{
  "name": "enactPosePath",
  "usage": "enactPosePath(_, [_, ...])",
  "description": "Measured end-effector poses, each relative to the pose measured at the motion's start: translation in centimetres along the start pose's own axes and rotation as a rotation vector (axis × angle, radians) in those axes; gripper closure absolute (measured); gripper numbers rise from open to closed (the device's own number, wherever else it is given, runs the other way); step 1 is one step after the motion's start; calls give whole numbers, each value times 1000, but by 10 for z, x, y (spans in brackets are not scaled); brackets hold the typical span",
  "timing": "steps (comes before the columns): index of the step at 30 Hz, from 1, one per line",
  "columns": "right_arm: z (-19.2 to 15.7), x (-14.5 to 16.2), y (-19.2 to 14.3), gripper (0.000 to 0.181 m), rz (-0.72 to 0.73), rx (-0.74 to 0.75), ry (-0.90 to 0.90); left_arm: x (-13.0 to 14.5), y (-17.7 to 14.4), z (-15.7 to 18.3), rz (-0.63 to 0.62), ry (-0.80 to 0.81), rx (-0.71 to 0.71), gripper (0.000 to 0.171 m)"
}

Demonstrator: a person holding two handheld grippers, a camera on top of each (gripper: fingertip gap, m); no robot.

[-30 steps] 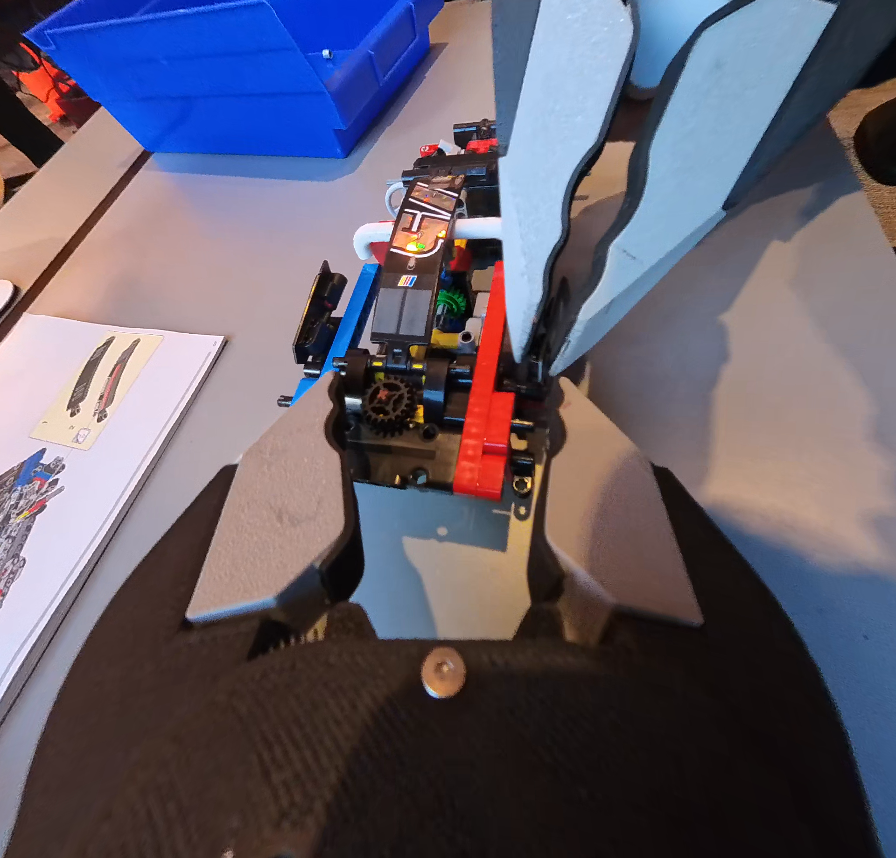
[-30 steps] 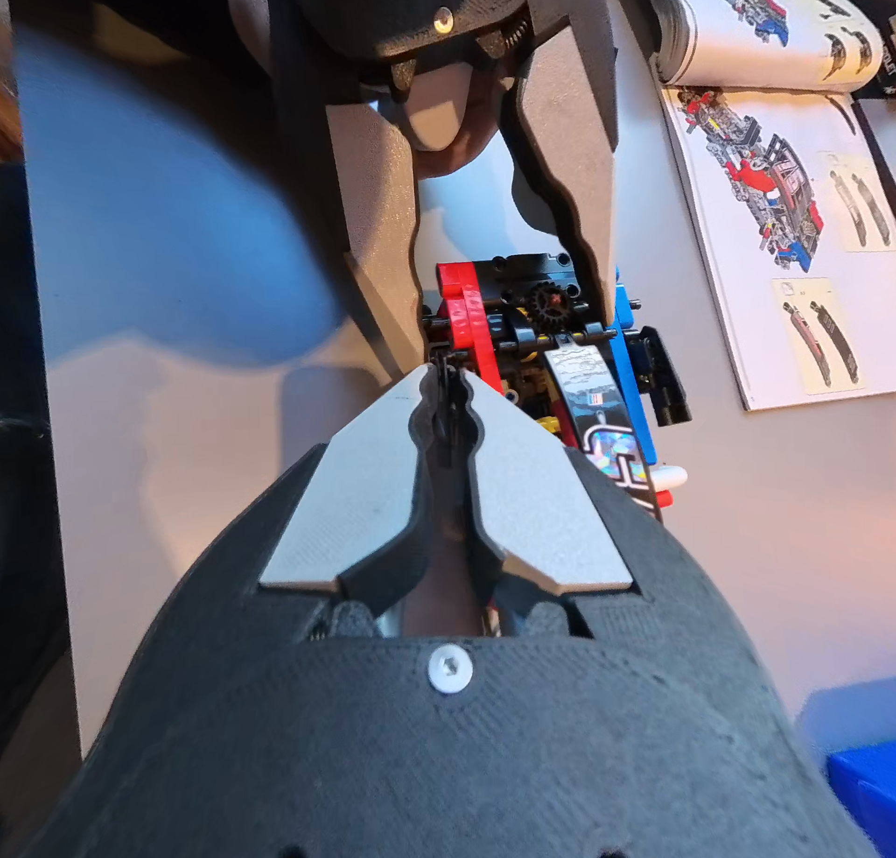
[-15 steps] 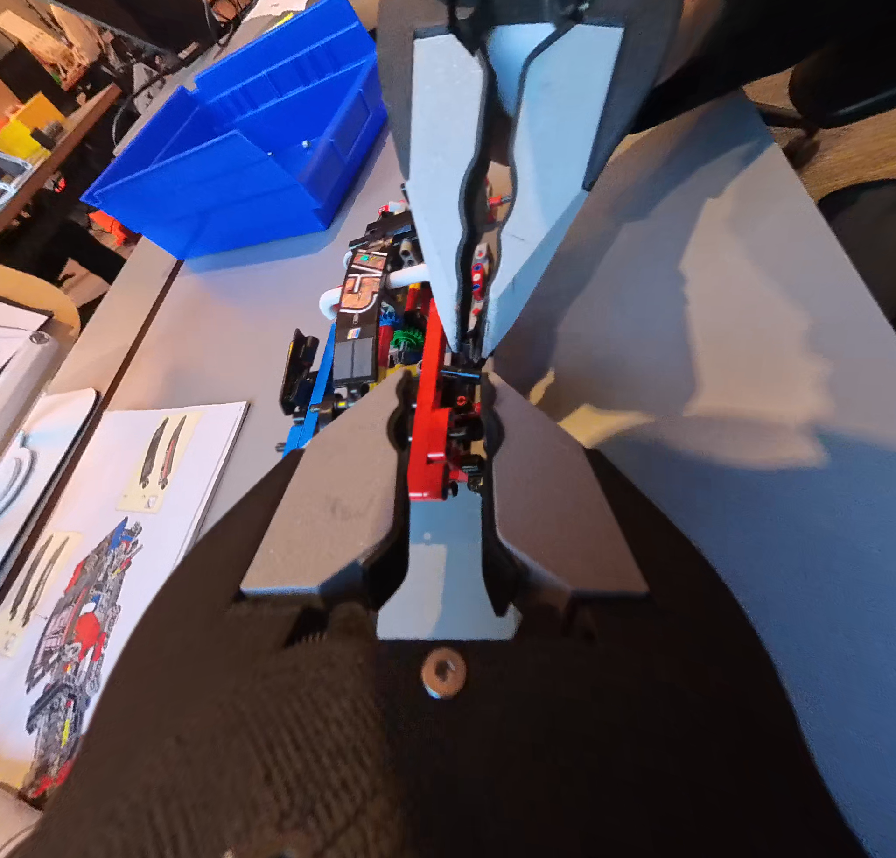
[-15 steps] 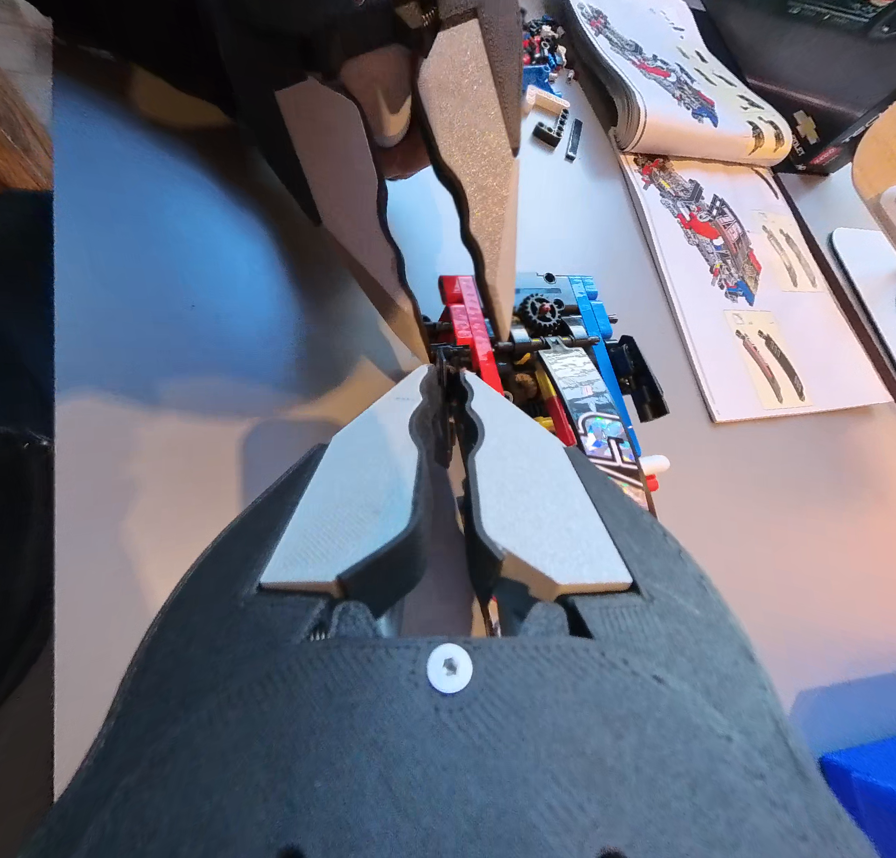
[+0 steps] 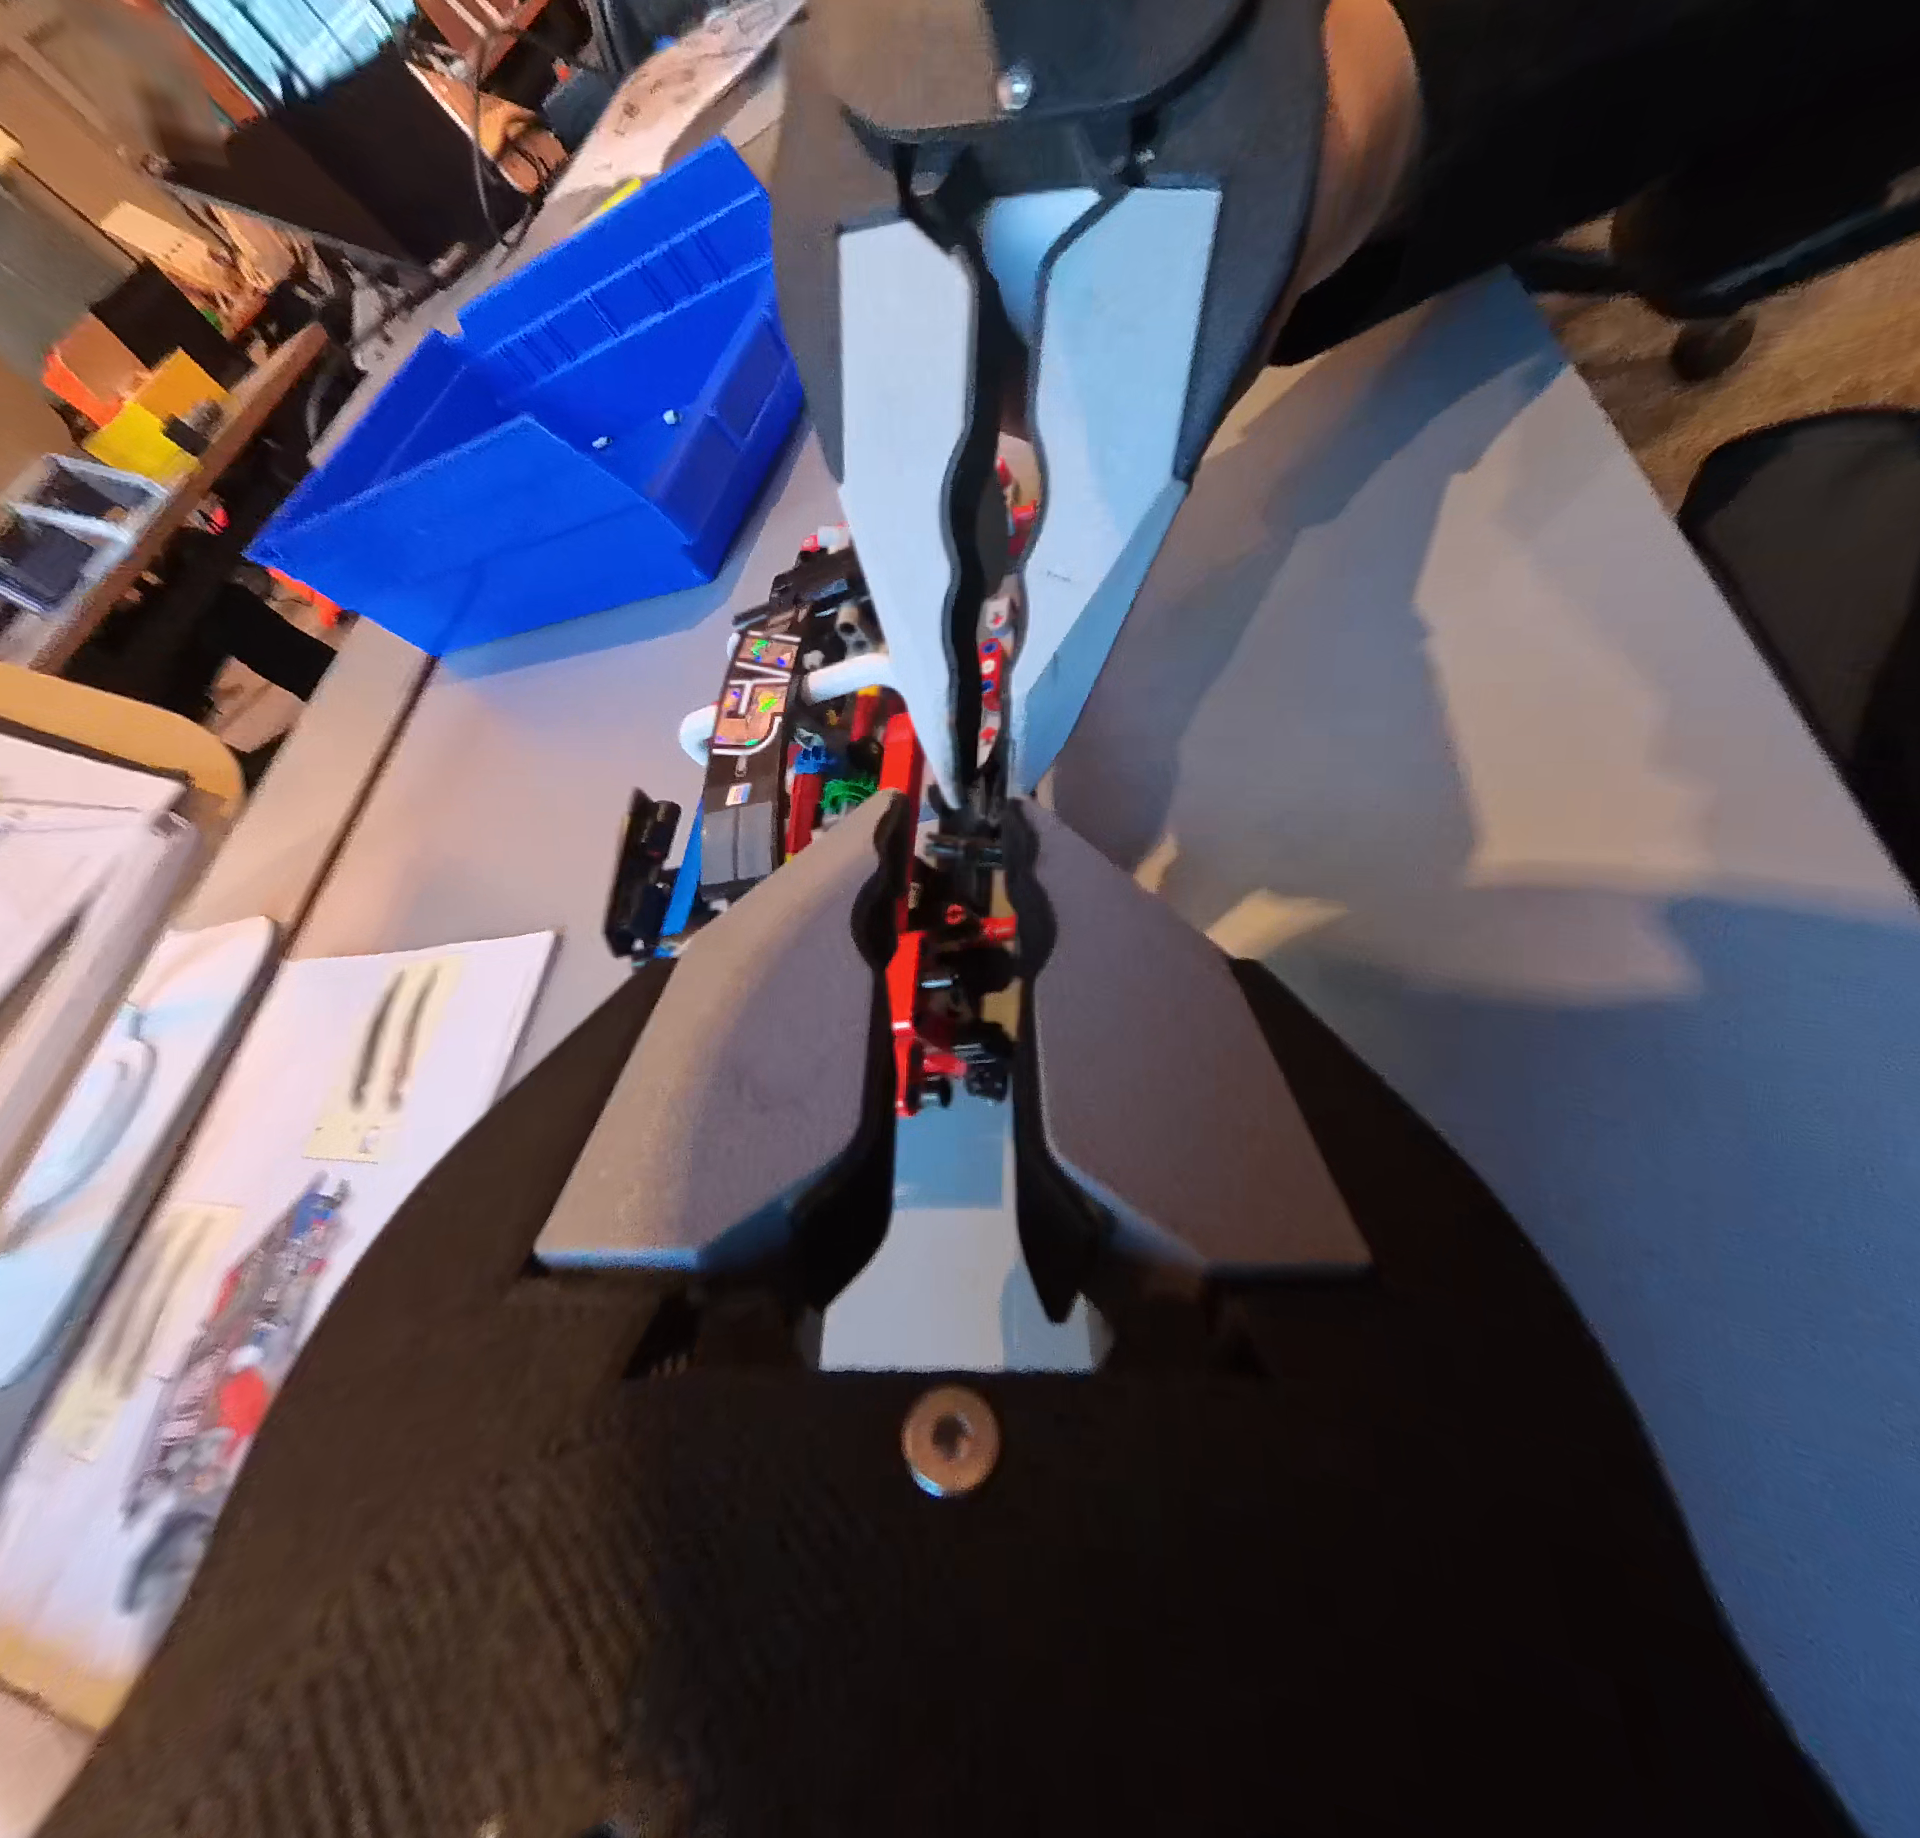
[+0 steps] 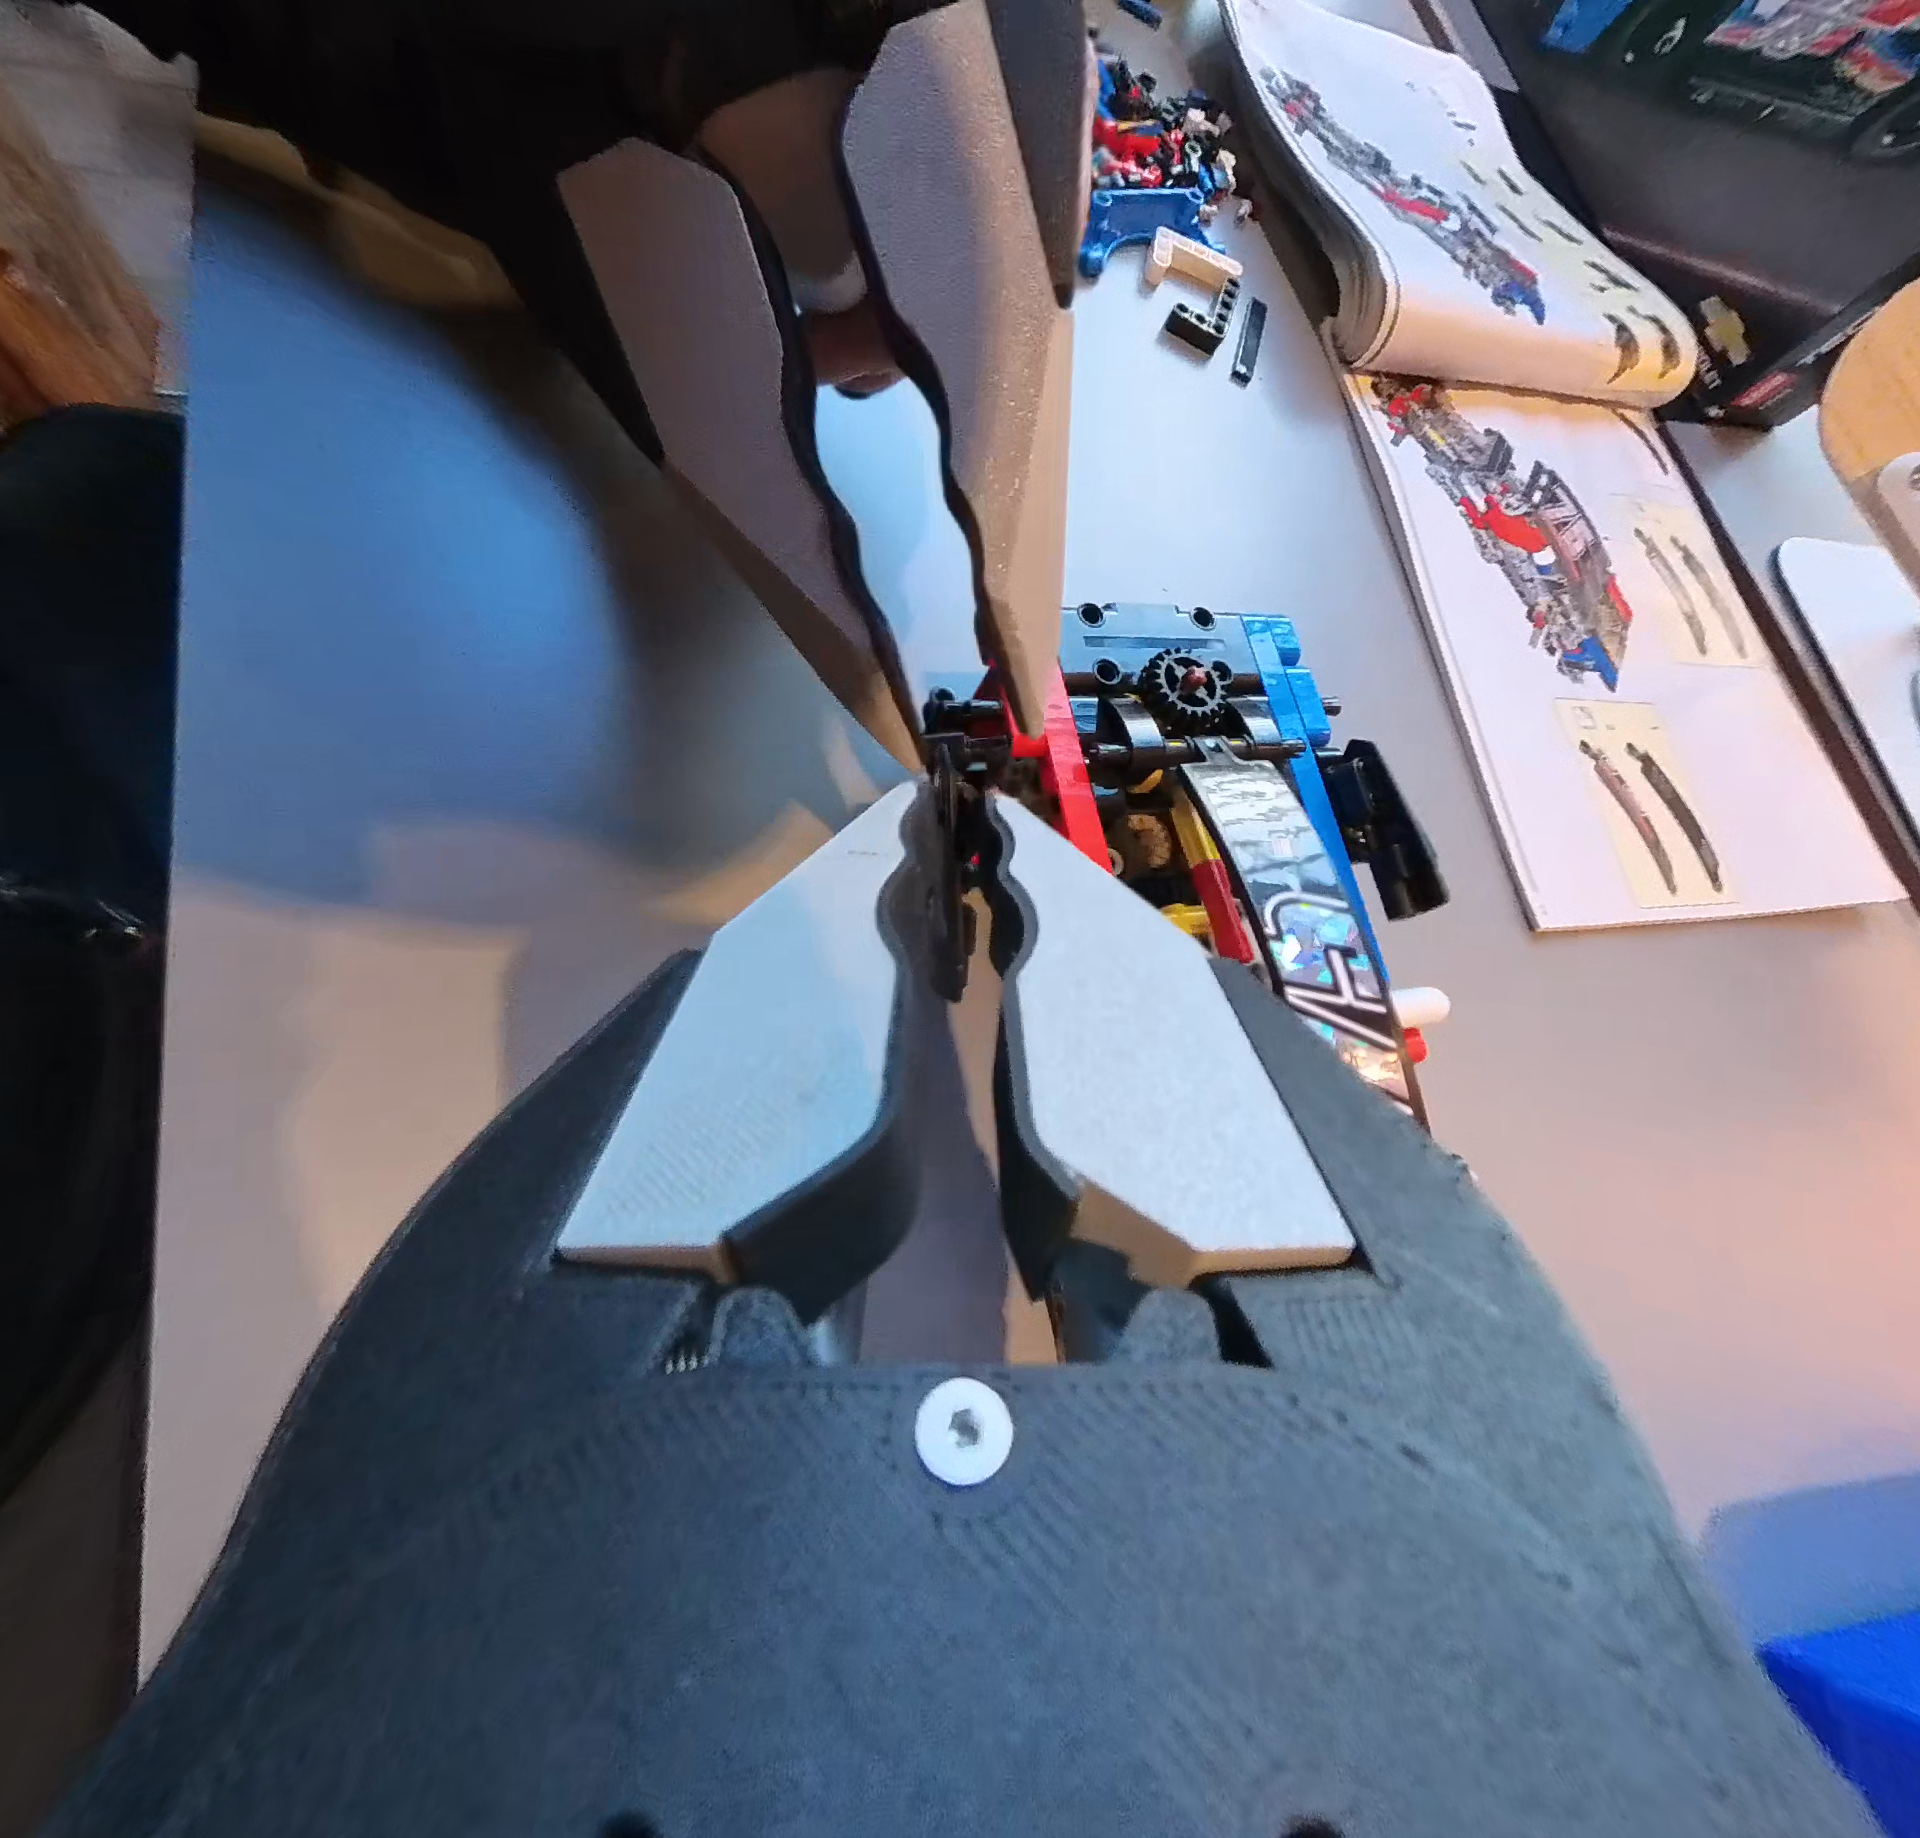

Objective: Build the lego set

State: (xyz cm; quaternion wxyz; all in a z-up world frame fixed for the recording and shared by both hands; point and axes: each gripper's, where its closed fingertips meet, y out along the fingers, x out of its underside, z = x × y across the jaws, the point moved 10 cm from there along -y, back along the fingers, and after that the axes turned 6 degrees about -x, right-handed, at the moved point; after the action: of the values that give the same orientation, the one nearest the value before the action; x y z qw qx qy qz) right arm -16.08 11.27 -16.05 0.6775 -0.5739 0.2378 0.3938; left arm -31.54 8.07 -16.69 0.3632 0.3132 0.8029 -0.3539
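Left tool (image 5: 951,832), right tool (image 6: 951,812) tip-to-tip, both seemingly clamped.

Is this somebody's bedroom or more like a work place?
More like a shared workshop or lab office, probably. Past the grey table with the blue bin stand more desks cluttered with gear. The open instruction book and loose Lego pieces show a building station.

The lego model (image 6: 1236,812) — a half-built red, blue and black chassis — lies on the grey table (image 6: 1558,1113), gear exposed.
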Motion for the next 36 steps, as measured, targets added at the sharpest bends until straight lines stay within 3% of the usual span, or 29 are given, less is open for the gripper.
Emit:
enactPosePath(3, [-10, -2, -4, 178, 21, 75, -84, -4, -6, -3, -31, -218, 25, 152])
enactPosePath(8, [-34, -3, -3, 177, 6, 366, -413, -5, -14, -3, -90, -657, 129, 143])
enactPosePath(11, [-52, -5, 4, 177, -10, 440, -583, -3, -14, 4, -75, -796, 144, 141])
enactPosePath(17, [-70, -5, 1, 178, 29, 502, -690, -4, -22, 19, -4, -930, 177, 156])
enactPosePath(28, [-85, -5, 0, 179, 91, 613, -841, 3, -30, 28, 159, -1148, 292, 159])
enactPosePath(36, [-80, -2, 5, 179, 110, 609, -831, 10, -30, 26, 176, -1117, 270, 160])
